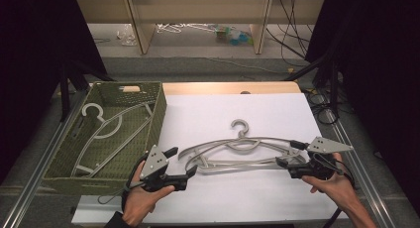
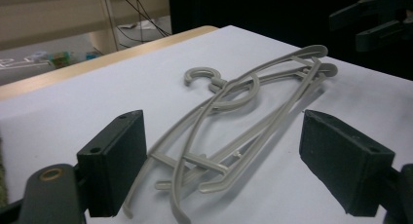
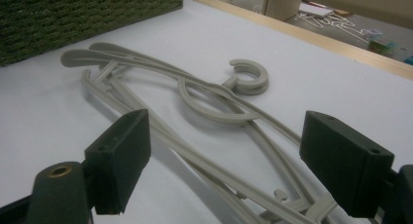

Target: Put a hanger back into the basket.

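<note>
- Two grey hangers (image 1: 237, 149) lie stacked on the white table (image 1: 237, 198), a little right of its middle, hooks pointing to the far edge
- In the high view the stack runs left to right, its left end near the basket (image 1: 157, 120), its right end toward the right edge of the table
- The left gripper (image 1: 184, 165) sits low at the left end of the stack, held in the person's left hand (image 1: 141, 198), pointing right
- Its jaws stand wide apart; in the left gripper view the near end of the hangers (image 2: 214, 151) lies between them, and neither pad touches it
- The right gripper (image 1: 289, 152) sits at the right end of the stack, held in the right hand (image 1: 329, 181), pointing left
- Its jaws also stand wide apart; in the right gripper view the hangers (image 3: 195, 100) run up between the jaws, and the pads grip nothing
- Whether the lower jaw tips brush the plastic, I cannot tell
- The green woven basket stands on the left part of the table, touching the white sheet's left side
- Inside the basket another hanger (image 1: 106, 131) lies slanted, its hook toward the far left corner
- Far end of the table shows a bare wooden strip (image 1: 230, 87)
</note>
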Tool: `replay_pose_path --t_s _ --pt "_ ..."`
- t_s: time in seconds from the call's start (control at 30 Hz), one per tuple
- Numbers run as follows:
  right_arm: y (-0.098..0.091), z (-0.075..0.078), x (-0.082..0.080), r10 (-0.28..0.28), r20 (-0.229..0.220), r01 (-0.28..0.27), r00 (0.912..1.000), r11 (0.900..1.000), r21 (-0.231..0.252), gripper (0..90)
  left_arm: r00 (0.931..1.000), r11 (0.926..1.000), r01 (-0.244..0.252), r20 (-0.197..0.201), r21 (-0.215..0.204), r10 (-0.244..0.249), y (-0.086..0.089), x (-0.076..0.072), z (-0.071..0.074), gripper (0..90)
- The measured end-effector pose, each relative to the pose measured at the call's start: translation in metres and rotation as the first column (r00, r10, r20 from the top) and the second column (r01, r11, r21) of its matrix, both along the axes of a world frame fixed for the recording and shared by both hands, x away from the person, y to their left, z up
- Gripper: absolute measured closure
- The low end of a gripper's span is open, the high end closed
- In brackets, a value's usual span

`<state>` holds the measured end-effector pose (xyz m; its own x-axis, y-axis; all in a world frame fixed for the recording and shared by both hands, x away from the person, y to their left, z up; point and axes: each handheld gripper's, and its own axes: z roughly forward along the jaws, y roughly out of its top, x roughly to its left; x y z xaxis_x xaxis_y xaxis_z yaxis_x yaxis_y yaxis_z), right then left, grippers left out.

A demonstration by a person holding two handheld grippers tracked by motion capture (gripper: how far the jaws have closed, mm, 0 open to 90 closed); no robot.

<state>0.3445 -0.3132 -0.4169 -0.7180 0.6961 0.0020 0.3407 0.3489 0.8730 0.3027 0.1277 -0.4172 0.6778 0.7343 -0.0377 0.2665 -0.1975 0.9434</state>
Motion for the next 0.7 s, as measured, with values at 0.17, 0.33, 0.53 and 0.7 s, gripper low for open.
replay_pose_path --t_s 0.17,0.33,0.53,0.7 --pt "0.001 0.0 0.001 0.007 0.001 -0.007 1.0 0.9999 -0.009 19.4 0.9997 0.9997 -0.014 -0.022 -0.019 0.013 0.005 -0.003 -0.005 17.0" --pt "0.002 -0.002 0.001 0.015 -0.005 -0.015 0.9999 0.9998 -0.015 18.8 0.9991 0.9999 -0.012 -0.042 -0.009 0.011 0.002 -0.003 -0.011 17.0" --pt "0.002 -0.004 0.011 0.024 0.015 -0.024 0.9996 0.9994 -0.025 17.3 0.9992 0.9999 0.013 -0.039 0.009 -0.012 -0.001 -0.001 -0.013 16.9" --pt "0.005 -0.003 0.036 0.01 -0.011 -0.011 0.9999 0.9953 -0.096 20.9 0.999 0.9996 0.026 -0.037 0.006 -0.026 -0.003 -0.002 -0.012 16.9"
